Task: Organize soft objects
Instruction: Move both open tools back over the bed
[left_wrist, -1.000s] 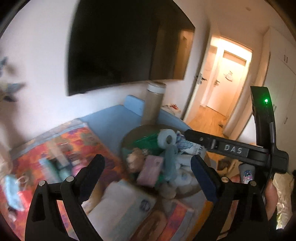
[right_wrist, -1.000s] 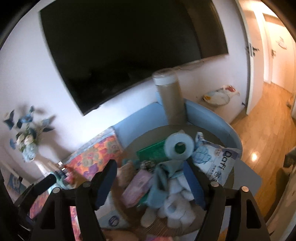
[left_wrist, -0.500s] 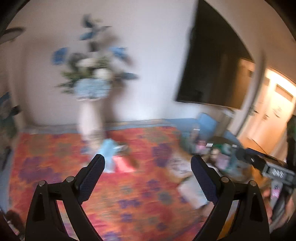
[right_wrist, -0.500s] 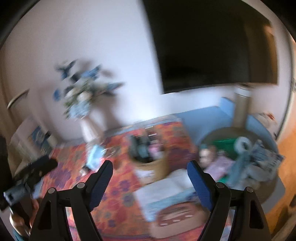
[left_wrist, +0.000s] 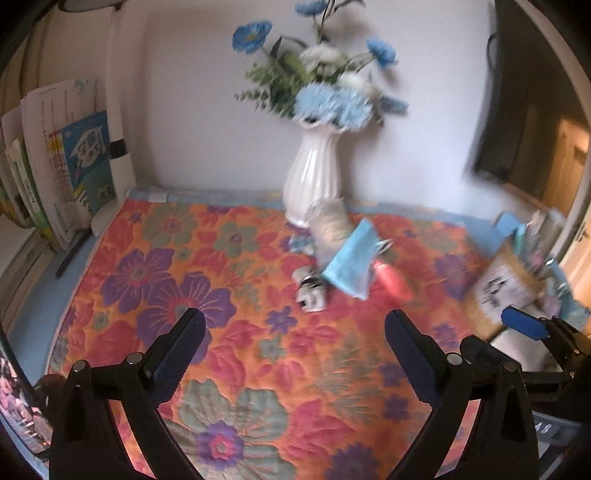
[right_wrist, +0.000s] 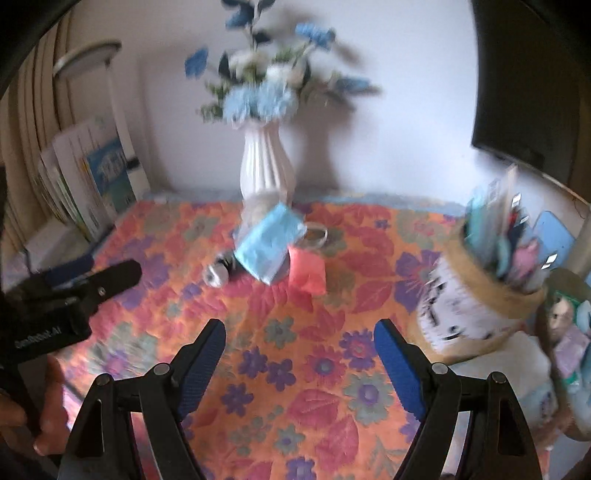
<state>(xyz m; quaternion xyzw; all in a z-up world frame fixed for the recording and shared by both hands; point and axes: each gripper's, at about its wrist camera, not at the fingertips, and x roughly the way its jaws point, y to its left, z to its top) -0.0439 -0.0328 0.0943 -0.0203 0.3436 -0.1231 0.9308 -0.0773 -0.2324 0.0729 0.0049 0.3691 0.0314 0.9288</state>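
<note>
both of our grippers, left gripper and right gripper, stand spread wide and empty. ahead lies the blue cloth, just before the vase, its length slanting; our right seems slightly nearer.

Quilted cloth mat; glossy ribbed vase; matt plastic claws.

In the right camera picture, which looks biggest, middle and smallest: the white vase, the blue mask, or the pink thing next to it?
1. Vase
2. Mask
3. Pink thing
The vase stands farther back yet looks biggest.
</note>
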